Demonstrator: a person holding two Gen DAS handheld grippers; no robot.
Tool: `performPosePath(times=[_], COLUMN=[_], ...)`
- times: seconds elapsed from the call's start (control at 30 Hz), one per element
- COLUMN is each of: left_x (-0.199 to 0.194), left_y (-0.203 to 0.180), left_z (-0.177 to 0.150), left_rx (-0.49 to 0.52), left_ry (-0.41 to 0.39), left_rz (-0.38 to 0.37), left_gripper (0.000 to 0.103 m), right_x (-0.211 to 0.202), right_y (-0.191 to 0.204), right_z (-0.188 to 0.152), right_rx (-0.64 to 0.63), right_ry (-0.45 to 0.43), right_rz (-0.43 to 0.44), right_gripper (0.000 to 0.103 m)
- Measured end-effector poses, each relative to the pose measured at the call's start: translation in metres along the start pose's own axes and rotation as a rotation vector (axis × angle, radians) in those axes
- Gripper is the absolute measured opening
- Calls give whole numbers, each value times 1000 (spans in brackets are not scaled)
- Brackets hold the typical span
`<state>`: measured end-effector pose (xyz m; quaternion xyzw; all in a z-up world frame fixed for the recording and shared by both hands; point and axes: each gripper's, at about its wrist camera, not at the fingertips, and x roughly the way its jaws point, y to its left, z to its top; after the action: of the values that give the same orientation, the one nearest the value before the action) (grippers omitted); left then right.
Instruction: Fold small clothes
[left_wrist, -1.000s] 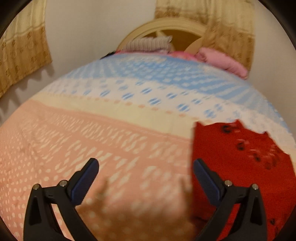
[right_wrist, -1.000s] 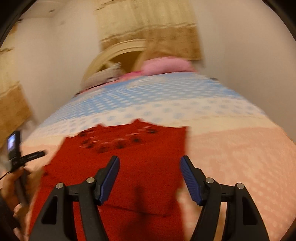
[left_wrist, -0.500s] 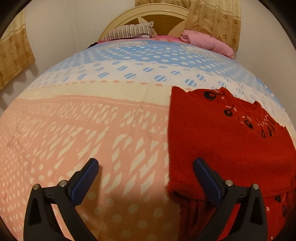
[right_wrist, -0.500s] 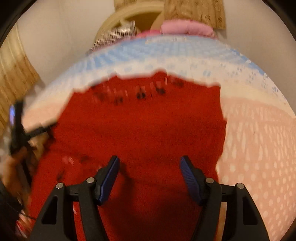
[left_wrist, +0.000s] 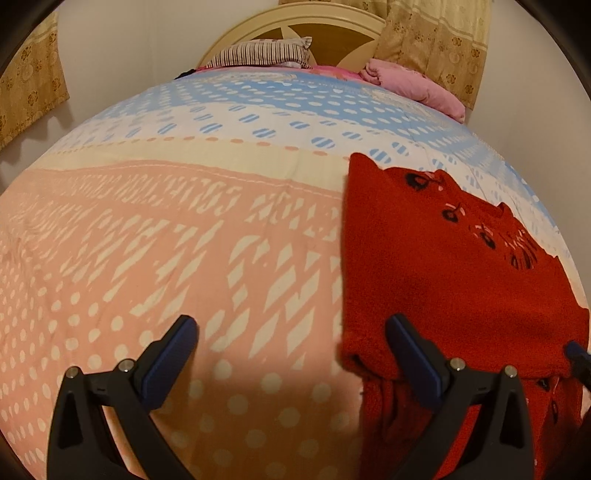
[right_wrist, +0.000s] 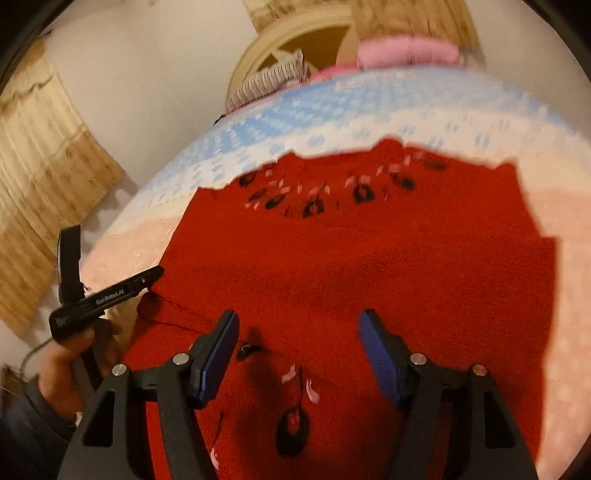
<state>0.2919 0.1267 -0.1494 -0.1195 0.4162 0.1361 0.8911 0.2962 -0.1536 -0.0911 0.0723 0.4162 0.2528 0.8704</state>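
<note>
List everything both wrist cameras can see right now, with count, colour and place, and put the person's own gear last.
red garment: one, red with dark motifs, partly folded, on the near part of the bed, to the right in the left wrist view
bedspread: one, peach, cream and blue bands with white spots, covering the bed
striped pillow: one, dark and white stripes, at the headboard
pink bundle: one, pink, far right end of the bed
headboard: one, cream and tan, round, against the wall
curtains: beige patterned, on both sides of the headboard
left gripper: black, blue fingers, open, straddling the garment's left edge
right gripper: black, blue fingers, open over the garment
left hand: holding the left gripper's handle
</note>
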Motion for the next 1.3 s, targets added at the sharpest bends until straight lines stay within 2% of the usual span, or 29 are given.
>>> performPosePath(times=[0.1,0.17,0.2,0.27,0.4,0.47,0.57,0.63,0.77,1.07,1.3], left_x=[-2,-2,-3,-4,-11,-29,-55,-74,-106,-127,-141], left_y=[-1,1,4,8,5,3,-7,-15,-25,-38,-40], left_z=[-1,-3,-4,-8,-8,-11,-21,-30,-46,-73,-95], left_rx=[3,-5,-11,-24,-3,17,92,141,190,235,257], left_ry=[-3,7,11,21,4,-39,-90,-130,-180,-153,-124], left_rz=[4,-13,-24,-56,-51,-40,-35,-13,-46,-89,-112], left_gripper=[103,103,103,103,103,103,103,103,103,103,103], right_x=[-3,22,20,18,20,17,-7,-19,-39,-61,-74], right_y=[5,-7,-5,-1,2,0,-3,-4,-2,17,18], right_z=[2,-2,-3,-7,-14,-14,-16,-19,-27,-53,-71], right_rx=[-16,8,-16,-34,-59,-43,17,21,26,-36,-22], right_ry=[-12,95,56,60,57,54,-5,-34,-71,-45,-28], right_rz=[35,-3,-8,-28,-50,-42,-15,-44,-47,-68,-57], right_gripper=[69,69,69,69,69,69,69,69,69,69,69])
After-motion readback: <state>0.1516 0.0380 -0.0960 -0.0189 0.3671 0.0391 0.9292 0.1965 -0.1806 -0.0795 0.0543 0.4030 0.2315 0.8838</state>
